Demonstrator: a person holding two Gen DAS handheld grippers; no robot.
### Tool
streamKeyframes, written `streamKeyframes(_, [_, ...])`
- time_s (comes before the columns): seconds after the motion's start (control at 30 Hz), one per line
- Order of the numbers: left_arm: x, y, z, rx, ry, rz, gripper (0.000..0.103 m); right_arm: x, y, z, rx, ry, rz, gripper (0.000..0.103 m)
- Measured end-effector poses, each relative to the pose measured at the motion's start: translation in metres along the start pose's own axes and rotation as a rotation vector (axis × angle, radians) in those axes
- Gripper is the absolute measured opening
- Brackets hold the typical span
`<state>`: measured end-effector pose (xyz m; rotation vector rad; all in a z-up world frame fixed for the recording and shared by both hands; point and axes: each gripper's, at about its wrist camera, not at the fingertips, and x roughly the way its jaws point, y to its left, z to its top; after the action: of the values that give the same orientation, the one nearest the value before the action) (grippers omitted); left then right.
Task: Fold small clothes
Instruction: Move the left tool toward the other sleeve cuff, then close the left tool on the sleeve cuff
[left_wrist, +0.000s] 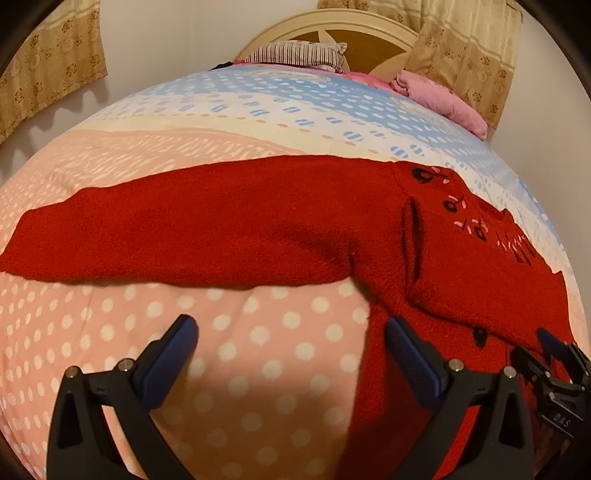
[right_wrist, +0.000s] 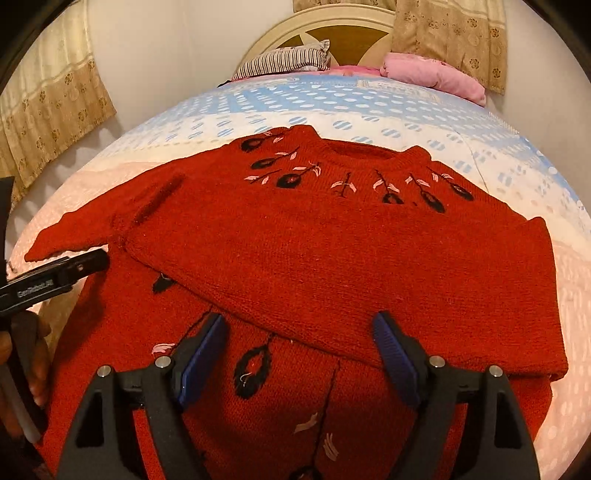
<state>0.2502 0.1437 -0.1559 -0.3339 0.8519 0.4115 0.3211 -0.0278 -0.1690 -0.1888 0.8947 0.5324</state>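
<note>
A red knitted sweater (right_wrist: 332, 251) with black and pink embroidered flowers lies on the bed, its collar (right_wrist: 364, 152) at the far side. An upper layer lies folded over the near part, and its edge runs just beyond my right gripper (right_wrist: 299, 321). That gripper is open above the knit, with nothing between its pads. One sleeve (left_wrist: 177, 229) stretches out flat to the left. My left gripper (left_wrist: 291, 328) is open over the dotted cover, with its right finger (left_wrist: 402, 336) at the sweater's (left_wrist: 461, 258) edge. From the right wrist view the left gripper (right_wrist: 88, 264) shows near the armpit, and from the left wrist view the right gripper (left_wrist: 554, 350) shows low at the right.
The bed cover (left_wrist: 258, 369) is pink with white dots near me and blue (right_wrist: 332, 107) farther off. A striped pillow (right_wrist: 284, 61) and a pink pillow (right_wrist: 436, 77) lie by the headboard (left_wrist: 332, 29). Curtains (right_wrist: 51, 103) hang on both sides. A person's hand (right_wrist: 33, 354) is at the left edge.
</note>
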Motion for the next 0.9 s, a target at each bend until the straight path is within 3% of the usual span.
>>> streamKeyframes(0.27, [-0.015,0.027,-0.01,0.003,-0.015,0.03,0.103,-0.002,0.001,-0.001,0.0,-0.015,-0.007,0.082])
streamKeyframes(0.43, [-0.03,0.069,-0.008,-0.09,-0.056,0.036,0.103,-0.005,-0.004,-0.002,0.027,-0.031,0.021,0.082])
streamKeyframes(0.6, [-0.034,0.122,-0.001,-0.195,-0.088,0.09,0.103,-0.006,-0.005,-0.002,0.036,-0.037,0.03,0.083])
streamKeyframes(0.77, [-0.029,0.185,0.002,-0.416,-0.071,-0.017,0.103,-0.006,-0.005,-0.003,0.024,-0.033,0.017,0.083])
streamKeyframes(0.9, [-0.028,0.22,-0.001,-0.575,-0.11,-0.142,0.103,-0.006,-0.003,-0.003,0.016,-0.032,0.007,0.083])
